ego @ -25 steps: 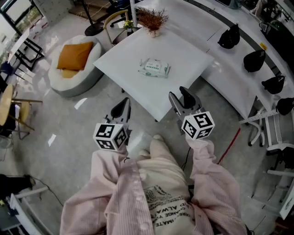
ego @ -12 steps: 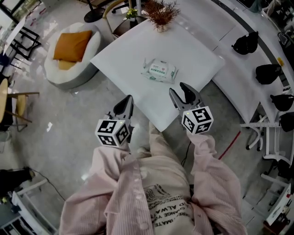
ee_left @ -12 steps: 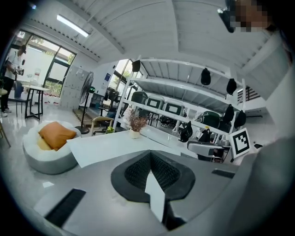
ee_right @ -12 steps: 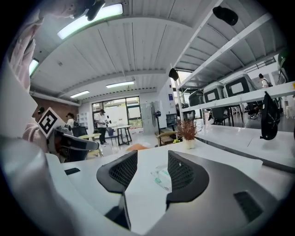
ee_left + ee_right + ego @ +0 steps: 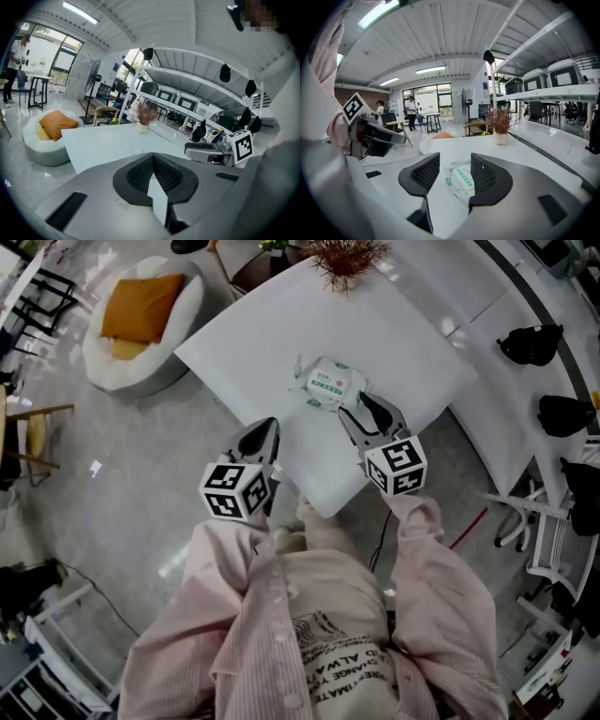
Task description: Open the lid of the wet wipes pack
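The wet wipes pack (image 5: 328,383), white with a green label, lies flat on the white table (image 5: 244,343); its lid looks closed. My right gripper (image 5: 362,406) is open, its fingertips just short of the pack's near right edge, apart from it. In the right gripper view the pack (image 5: 461,180) shows ahead between the two spread pads of the right gripper (image 5: 454,161). My left gripper (image 5: 265,430) hovers over the table's near edge, left of the pack and well away from it. In its own view the left gripper (image 5: 152,157) is shut, pads meeting with nothing between them.
A dried plant in a small vase (image 5: 345,257) stands at the table's far corner. A white beanbag with an orange cushion (image 5: 131,320) sits on the floor at the left. Black items (image 5: 530,343) rest on the long counter at the right. A wooden chair (image 5: 33,432) is at the far left.
Both grippers have moved forward over the table toward the pack. The right gripper's tips went from the table's edge to just beside the pack. Jaw states are unchanged.
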